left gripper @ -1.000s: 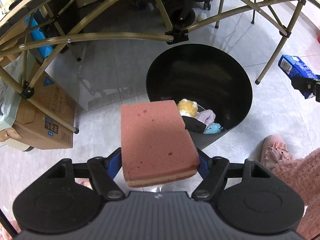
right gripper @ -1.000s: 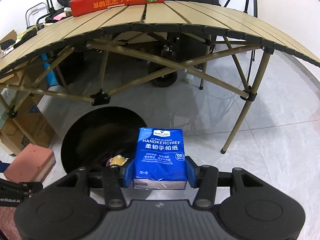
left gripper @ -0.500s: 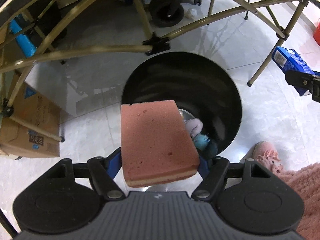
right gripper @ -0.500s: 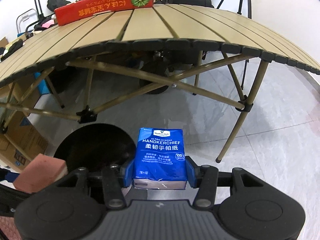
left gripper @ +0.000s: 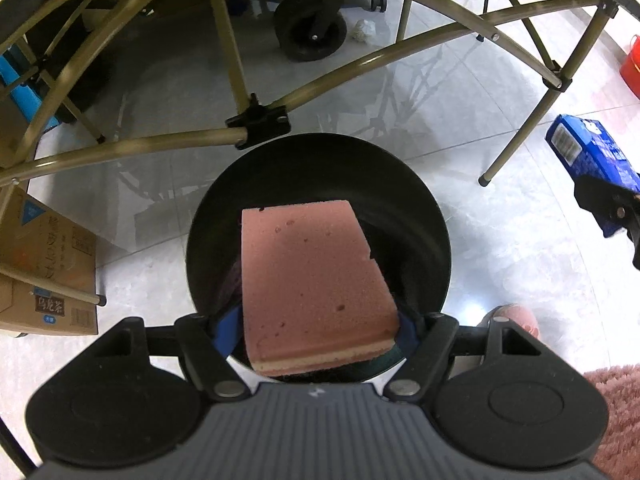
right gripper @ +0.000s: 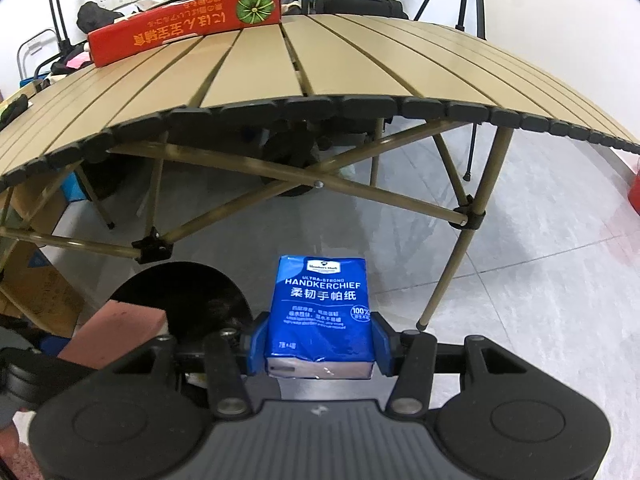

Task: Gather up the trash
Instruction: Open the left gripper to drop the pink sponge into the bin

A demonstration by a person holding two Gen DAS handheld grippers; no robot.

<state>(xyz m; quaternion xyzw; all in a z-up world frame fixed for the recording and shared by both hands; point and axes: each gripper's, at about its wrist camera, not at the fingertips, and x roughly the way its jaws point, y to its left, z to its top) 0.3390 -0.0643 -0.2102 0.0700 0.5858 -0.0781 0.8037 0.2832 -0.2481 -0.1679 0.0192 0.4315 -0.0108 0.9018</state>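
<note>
My left gripper (left gripper: 316, 328) is shut on a pink sponge (left gripper: 312, 284) and holds it right above the mouth of the round black trash bin (left gripper: 420, 208) on the floor. My right gripper (right gripper: 318, 344) is shut on a blue handkerchief tissue pack (right gripper: 322, 308), held off to the right of the bin (right gripper: 188, 288). In the left wrist view the tissue pack (left gripper: 588, 156) shows at the right edge. In the right wrist view the sponge (right gripper: 116, 334) shows at lower left, over the bin's rim. The sponge hides most of the bin's contents.
A folding table (right gripper: 320, 76) with tan slats stands over the bin's far side; its legs and cross bars (left gripper: 248, 128) cross just behind the bin. A red box (right gripper: 184, 28) lies on the table. Cardboard boxes (left gripper: 48, 268) sit left. A pink slipper (left gripper: 516, 320) is at lower right.
The left gripper has carried the sponge from beside the bin's rim to over its opening, hiding the trash inside. The right gripper drifted slightly away, with the tissue pack still held.
</note>
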